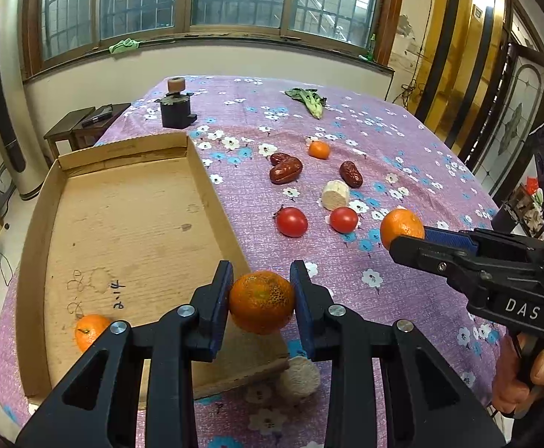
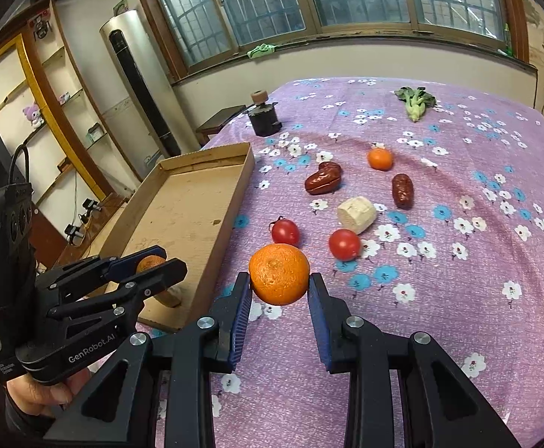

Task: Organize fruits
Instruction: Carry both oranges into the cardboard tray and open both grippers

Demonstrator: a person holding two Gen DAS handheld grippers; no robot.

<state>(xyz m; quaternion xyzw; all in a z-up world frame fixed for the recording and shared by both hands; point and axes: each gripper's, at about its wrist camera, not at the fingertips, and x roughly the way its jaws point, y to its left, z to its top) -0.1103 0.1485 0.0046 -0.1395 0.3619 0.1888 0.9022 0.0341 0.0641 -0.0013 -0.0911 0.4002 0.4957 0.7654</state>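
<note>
My left gripper (image 1: pixel 261 298) is shut on an orange mandarin (image 1: pixel 261 301), held above the near right edge of a shallow cardboard tray (image 1: pixel 130 224). One mandarin (image 1: pixel 91 330) lies in the tray's near left corner. My right gripper (image 2: pixel 279 291) is shut on a second mandarin (image 2: pixel 279 274), held over the purple flowered tablecloth (image 2: pixel 458 298) right of the tray (image 2: pixel 182 216). In the left wrist view that right gripper (image 1: pixel 408 240) and its mandarin (image 1: pixel 402 227) show at the right. On the cloth lie two tomatoes (image 2: pixel 285 232) (image 2: pixel 344 244), a small mandarin (image 2: pixel 380 159) and red dates (image 2: pixel 322 181) (image 2: pixel 402 190).
A pale cut root piece (image 2: pixel 357 213) lies between the dates and tomatoes. Another pale piece (image 1: pixel 298 377) sits by the tray's near right corner. A leafy green (image 2: pixel 415 102) and a black jar-like device (image 2: pixel 264 117) stand at the far end. A tall air conditioner (image 2: pixel 141 86) stands beyond the table's left edge.
</note>
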